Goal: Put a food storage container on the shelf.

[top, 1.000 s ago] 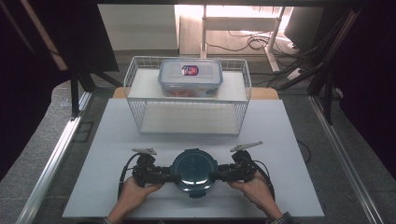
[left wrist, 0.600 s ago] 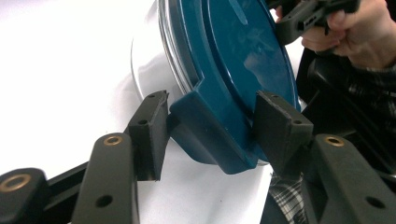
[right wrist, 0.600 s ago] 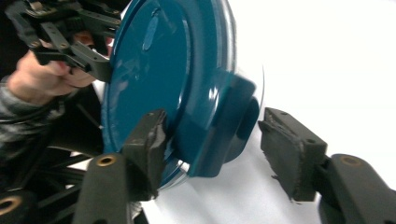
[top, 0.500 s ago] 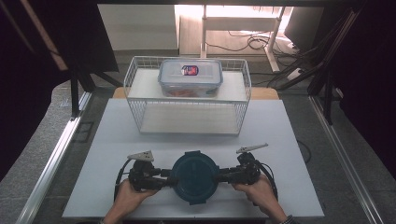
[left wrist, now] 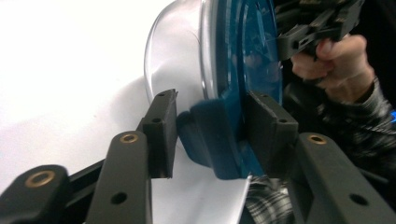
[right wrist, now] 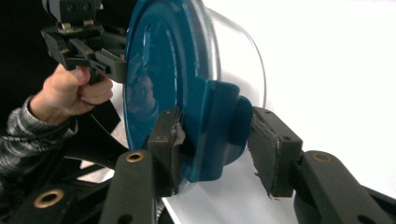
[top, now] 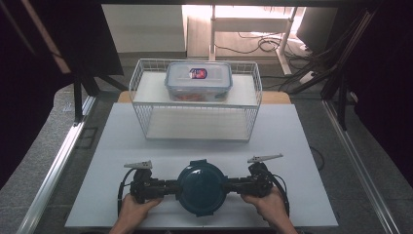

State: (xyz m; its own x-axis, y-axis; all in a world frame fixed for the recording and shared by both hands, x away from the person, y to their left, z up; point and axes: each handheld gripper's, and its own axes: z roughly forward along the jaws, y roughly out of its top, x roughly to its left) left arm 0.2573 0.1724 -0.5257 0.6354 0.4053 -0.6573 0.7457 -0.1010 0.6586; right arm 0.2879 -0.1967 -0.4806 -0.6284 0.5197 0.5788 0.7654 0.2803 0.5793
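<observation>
A round clear container with a dark blue lid point(top: 201, 189) sits near the front edge of the white board, between both hands. My left gripper point(top: 171, 186) is shut on the lid's left clasp and my right gripper point(top: 233, 185) on its right clasp. In the left gripper view my left gripper point(left wrist: 210, 130) has one jaw under the blue clasp point(left wrist: 205, 135) and the other on the lid top point(left wrist: 252, 56). In the right gripper view my right gripper point(right wrist: 215, 135) clamps the opposite clasp point(right wrist: 219, 126), and the clear bowl point(right wrist: 238, 51) lies beyond it.
A white wire basket point(top: 195, 124) stands at the back of the white board point(top: 122, 146). A rectangular clear lidded box point(top: 198, 80) with a red label rests on top of the basket. Metal rails run along both table sides.
The container and both grippers have shifted toward the front edge of the board. The lid no longer catches the light and looks darker.
</observation>
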